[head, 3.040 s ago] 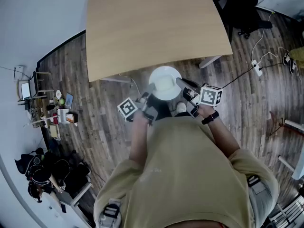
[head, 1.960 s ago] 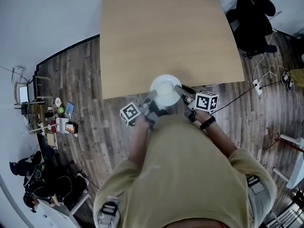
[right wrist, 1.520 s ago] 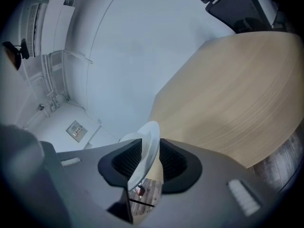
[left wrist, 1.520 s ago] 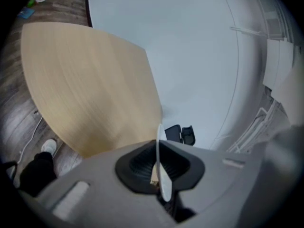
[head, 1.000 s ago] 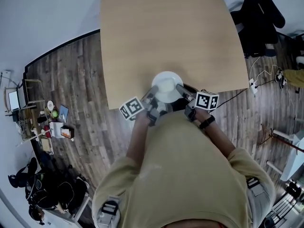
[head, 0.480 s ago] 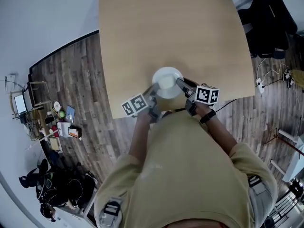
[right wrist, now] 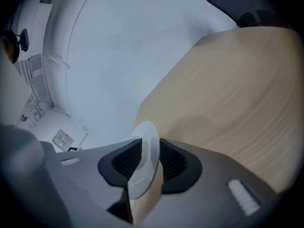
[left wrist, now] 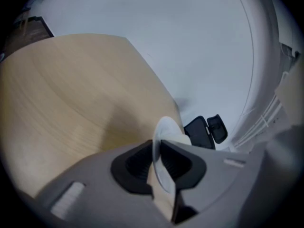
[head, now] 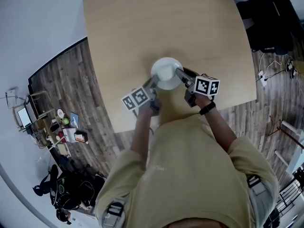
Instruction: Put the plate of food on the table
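Lowering the plate [head: 166,73] level onto the table [head: 142,23] needs firm grips: the right gripper [head: 180,74] clamps its rim, while the left gripper [head: 153,82], rim between its jaws, has just been easing open

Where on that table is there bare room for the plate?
Nearly everywhere: the table is bare from its far edge to the plate and out to both sides. It is crowded only around the plate, by the near edge.
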